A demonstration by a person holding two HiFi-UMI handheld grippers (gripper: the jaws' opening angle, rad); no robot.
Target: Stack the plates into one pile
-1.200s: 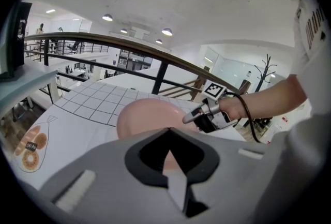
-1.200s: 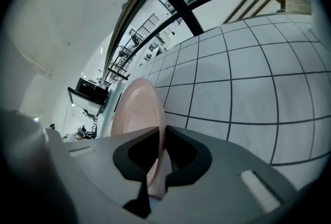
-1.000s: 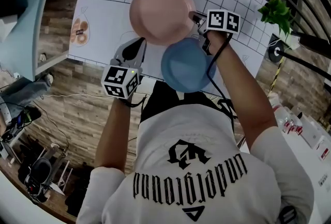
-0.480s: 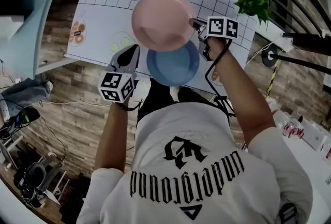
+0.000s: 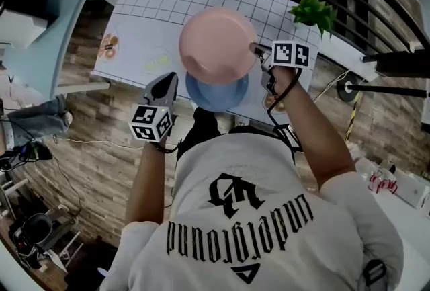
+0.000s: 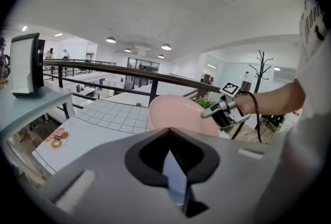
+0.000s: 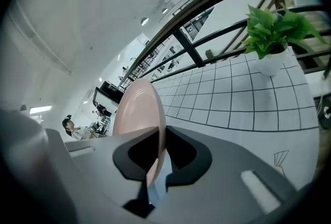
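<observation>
My right gripper (image 5: 255, 49) is shut on the rim of a pink plate (image 5: 217, 44) and holds it in the air, partly over a blue plate (image 5: 216, 93) that lies near the front edge of the gridded white table (image 5: 144, 4). The right gripper view shows the pink plate (image 7: 138, 114) edge-on, clamped between the jaws of that gripper (image 7: 155, 166). My left gripper (image 5: 163, 87) hovers to the left of the blue plate, apart from it, jaws together with nothing in them. From the left gripper (image 6: 173, 176) I see the pink plate (image 6: 178, 114) and the right gripper (image 6: 212, 112).
A potted green plant (image 5: 312, 12) stands at the table's far right corner, also seen as the plant (image 7: 271, 31). A doughnut picture (image 5: 107, 46) marks the mat's left edge. A dark railing (image 6: 129, 72) runs behind the table; a screen (image 6: 25, 65) stands on a side desk at the left.
Both grippers have risen. The pink plate has come to overlap the blue plate's far part. The left gripper stays left of the blue plate.
</observation>
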